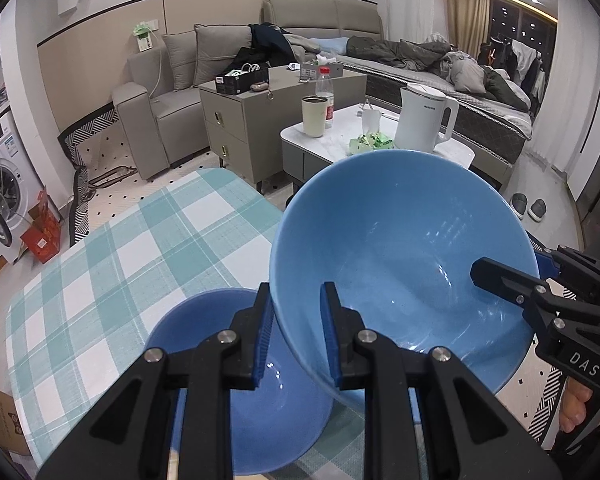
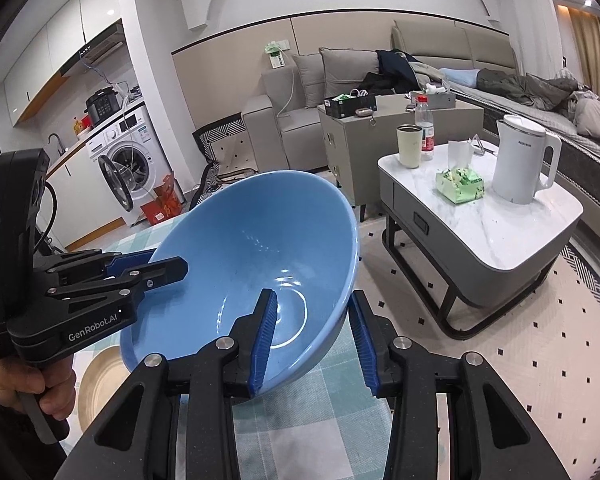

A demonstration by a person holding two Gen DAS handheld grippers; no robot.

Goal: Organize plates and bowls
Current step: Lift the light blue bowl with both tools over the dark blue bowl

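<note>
Both tools grip one large blue bowl (image 1: 400, 264), held tilted in the air above the checked worktop (image 1: 112, 248). The left tool (image 1: 296, 334) is clenched on the bowl's near rim, one finger inside and one outside. The right tool (image 2: 312, 344) clamps the opposite rim the same way. A smaller blue bowl (image 1: 256, 404) sits on the worktop near its front edge, just below the left tool.
</note>
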